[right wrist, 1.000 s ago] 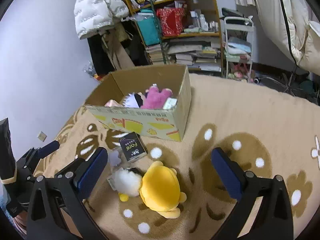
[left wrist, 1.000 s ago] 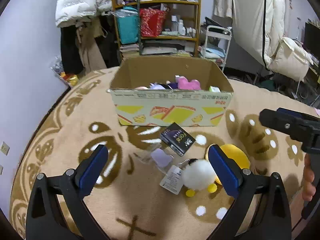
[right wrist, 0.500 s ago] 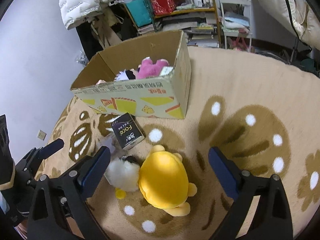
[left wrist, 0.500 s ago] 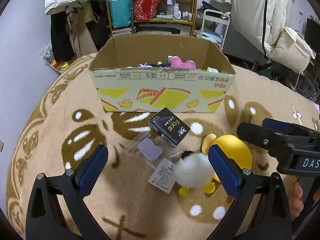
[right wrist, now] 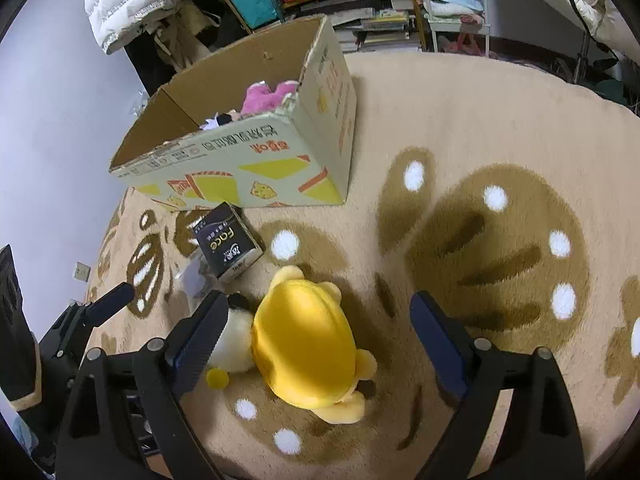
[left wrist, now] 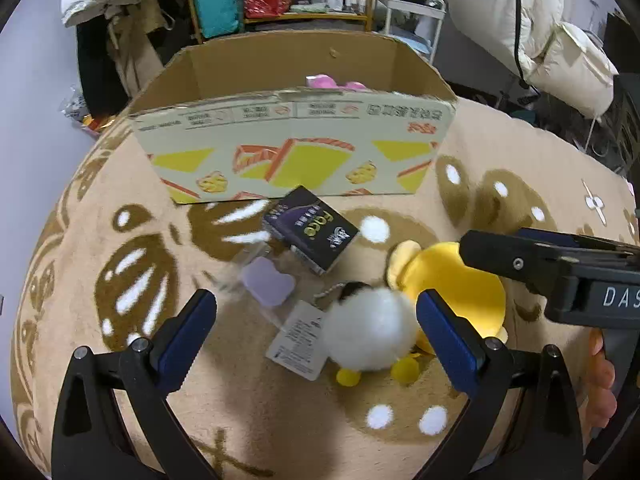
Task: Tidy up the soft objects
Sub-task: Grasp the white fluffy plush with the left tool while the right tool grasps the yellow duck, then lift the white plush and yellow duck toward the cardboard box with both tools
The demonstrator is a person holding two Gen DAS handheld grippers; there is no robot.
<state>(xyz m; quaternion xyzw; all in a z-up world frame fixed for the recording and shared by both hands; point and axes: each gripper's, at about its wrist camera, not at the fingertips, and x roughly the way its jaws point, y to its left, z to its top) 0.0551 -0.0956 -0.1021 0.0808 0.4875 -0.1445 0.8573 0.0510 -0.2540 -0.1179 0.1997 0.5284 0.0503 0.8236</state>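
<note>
The right gripper (right wrist: 316, 344) is spread wide with the yellow plush toy (right wrist: 306, 340) directly between its jaws on the rug (right wrist: 460, 120), long axis running along the fingers toward the cardboard box (right wrist: 256, 168). The left gripper (left wrist: 316, 332), equally wide and empty, brackets the white fluffy plush (left wrist: 370, 334), which touches the yellow one. Each arm looks nearest its own toy.

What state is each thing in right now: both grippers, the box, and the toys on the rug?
left gripper: open, around the white plush, not closed on it.
right gripper: open, straddling the yellow plush.
cardboard box: open-topped, upright, with a pink plush inside.
white plush: on the rug, touching the yellow one.
yellow plush: lying on the rug.
black Face pack: lying on the rug by the box.
</note>
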